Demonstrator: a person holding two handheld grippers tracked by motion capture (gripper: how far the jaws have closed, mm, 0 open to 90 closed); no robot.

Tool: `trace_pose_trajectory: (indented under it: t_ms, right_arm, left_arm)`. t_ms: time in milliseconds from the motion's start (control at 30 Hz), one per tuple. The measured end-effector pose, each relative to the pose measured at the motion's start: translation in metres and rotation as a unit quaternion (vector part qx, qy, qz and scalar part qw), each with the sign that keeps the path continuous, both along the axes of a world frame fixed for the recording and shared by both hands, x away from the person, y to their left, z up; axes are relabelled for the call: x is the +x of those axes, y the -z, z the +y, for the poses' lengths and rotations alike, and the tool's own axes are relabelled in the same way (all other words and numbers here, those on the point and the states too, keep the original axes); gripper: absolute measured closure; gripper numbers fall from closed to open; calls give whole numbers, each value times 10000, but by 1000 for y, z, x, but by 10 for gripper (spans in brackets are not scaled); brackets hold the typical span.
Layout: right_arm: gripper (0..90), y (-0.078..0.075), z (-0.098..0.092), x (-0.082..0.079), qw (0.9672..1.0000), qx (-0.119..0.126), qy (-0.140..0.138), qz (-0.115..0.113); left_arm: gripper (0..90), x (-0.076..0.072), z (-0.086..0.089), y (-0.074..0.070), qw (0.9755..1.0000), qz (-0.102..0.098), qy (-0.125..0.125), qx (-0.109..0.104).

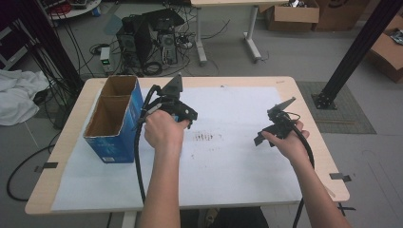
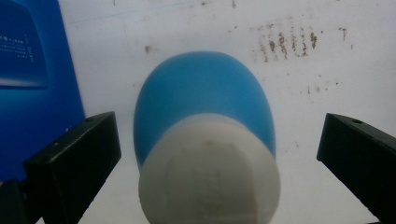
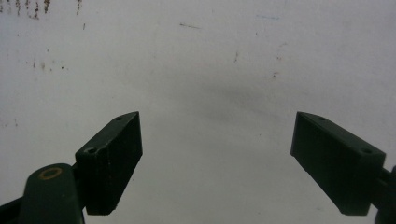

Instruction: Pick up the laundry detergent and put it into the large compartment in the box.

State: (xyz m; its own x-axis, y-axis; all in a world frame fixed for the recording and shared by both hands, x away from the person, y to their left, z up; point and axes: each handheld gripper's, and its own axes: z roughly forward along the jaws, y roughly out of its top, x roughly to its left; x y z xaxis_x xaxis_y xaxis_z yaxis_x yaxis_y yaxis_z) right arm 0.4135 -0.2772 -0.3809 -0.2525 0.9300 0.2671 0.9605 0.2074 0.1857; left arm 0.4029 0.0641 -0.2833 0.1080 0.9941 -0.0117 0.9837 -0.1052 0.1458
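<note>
The left tongs stand wide open astride a blue bottle with a white cap lying on the tabletop beside the blue carton, cap end toward them. The right tongs gape wide, well apart.

a white paper sheet with brown stains covers a light wooden table. on the grey floor beyond it stand black computer towers with tangled cables and brown cardboard boxes, with crumpled white cloth at the left.
</note>
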Motion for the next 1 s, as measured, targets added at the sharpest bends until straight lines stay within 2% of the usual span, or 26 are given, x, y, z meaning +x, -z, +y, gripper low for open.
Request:
trace_pose_trajectory:
  t_ms: [367,733,833,900,1000]
  right_arm:
    - [167,2,0,0,10000,13,-7,13]
    - [168,2,2,0,10000,53,16,40]
    - [168,3,1,0,10000,29,-55,28]
    - [168,3,1,0,10000,54,12,53]
    - [169,3,1,0,10000,50,10,63]
  left_arm:
    - [11,0,1,6,10000,37,-7,15]
    - [81,0,1,8,10000,4,0,8]
    - [103,-1,1,8,10000,24,26,49]
    - [121,0,1,8,10000,14,34,53]
    - [150,-1,0,7,10000,-32,15,3]
